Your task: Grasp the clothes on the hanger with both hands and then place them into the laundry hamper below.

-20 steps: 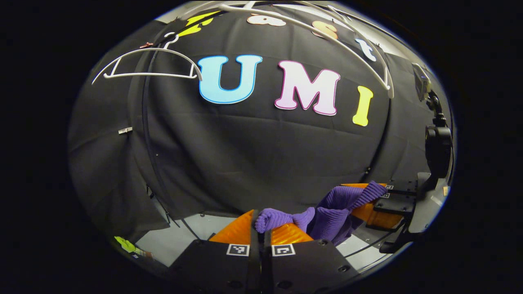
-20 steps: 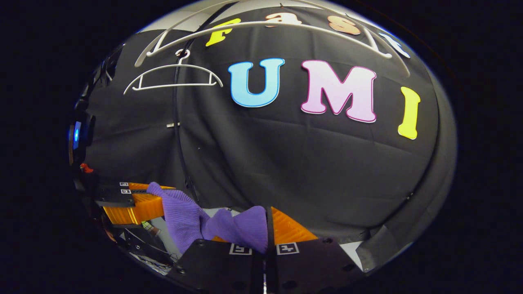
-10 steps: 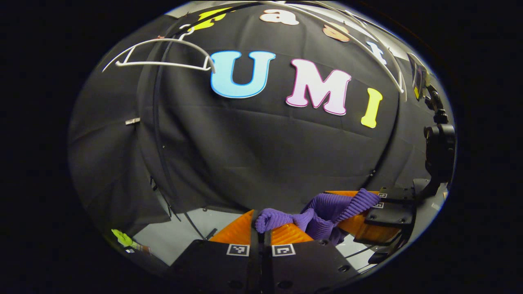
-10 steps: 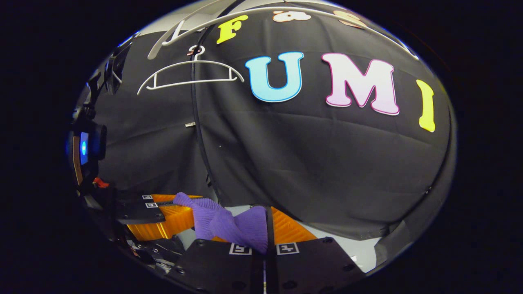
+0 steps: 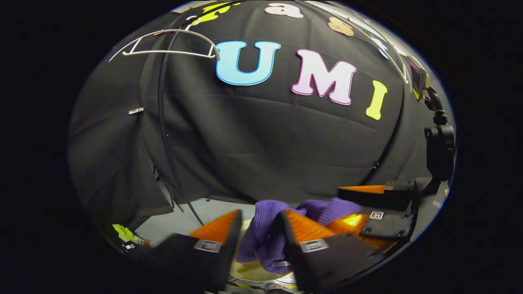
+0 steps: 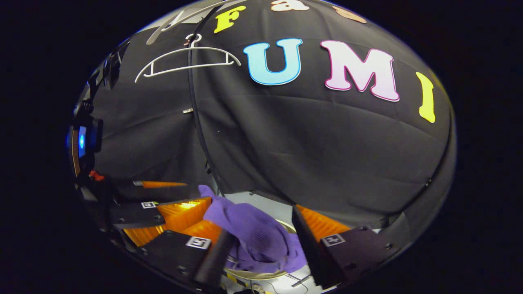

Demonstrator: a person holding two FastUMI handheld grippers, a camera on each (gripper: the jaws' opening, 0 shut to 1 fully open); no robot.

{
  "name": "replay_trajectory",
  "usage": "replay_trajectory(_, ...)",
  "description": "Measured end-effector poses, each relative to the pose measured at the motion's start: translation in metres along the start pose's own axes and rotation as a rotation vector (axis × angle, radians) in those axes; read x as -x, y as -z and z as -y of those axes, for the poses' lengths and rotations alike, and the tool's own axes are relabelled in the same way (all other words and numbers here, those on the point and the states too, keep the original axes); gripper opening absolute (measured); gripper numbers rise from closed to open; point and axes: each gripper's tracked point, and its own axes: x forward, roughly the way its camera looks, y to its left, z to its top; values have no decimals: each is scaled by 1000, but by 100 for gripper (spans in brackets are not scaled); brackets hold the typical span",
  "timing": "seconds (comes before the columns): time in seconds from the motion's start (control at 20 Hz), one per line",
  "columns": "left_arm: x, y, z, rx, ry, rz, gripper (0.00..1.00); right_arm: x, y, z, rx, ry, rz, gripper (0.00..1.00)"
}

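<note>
Left hand-held gripper (image 5: 255,228): fingers spread, purple garment (image 5: 265,234) hanging loose between them. Right hand-held gripper (image 6: 261,241): fingers likewise spread, garment (image 6: 257,237) between them, unpinched. Below the cloth, a pale round rim (image 6: 253,274), possibly the laundry hamper. White hanger (image 6: 188,61) hangs bare, far left.
</note>
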Motion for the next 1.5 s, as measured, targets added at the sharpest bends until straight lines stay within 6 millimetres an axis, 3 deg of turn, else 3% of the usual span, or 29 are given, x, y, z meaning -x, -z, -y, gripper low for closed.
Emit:
replay_trajectory(0.05, -6, 4, 0, 12, 4, 0, 98, 5, 8, 1, 16, -1, -28, 86)
replay_trajectory(0.15, -1, 5, -1, 29, 12, 0, 95, 10, 16, -3, -10, -19, -37, 89)
replay_trajectory(0.25, 0, 11, -2, 25, 11, -17, 95, 15, 8, 1, -9, -7, -18, 98)
replay_trajectory(0.45, 10, 16, 0, 15, 18, -20, 95, 20, 0, 1, 29, -11, 10, 98)
replay_trajectory(0.7, 18, 10, -3, 30, 19, -2, 95, 35, -3, 14, 34, 12, 33, 98)
replay_trajectory(1.0, 28, -3, 8, 27, 59, 31, 95, 52, -16, 20, 13, 56, 71, 98)
replay_trajectory(1.1, 44, -17, 18, 21, 102, 61, 95, 69, -29, 19, 6, 81, 104, 98)
replay_trajectory(1.25, 84, -51, 31, -14, 181, 143, 95, 111, -68, 16, -12, 143, 205, 99)
replay_trajectory(1.5, 176, -125, 39, -96, 297, 338, 95, 200, -134, 2, -36, 282, 409, 99)
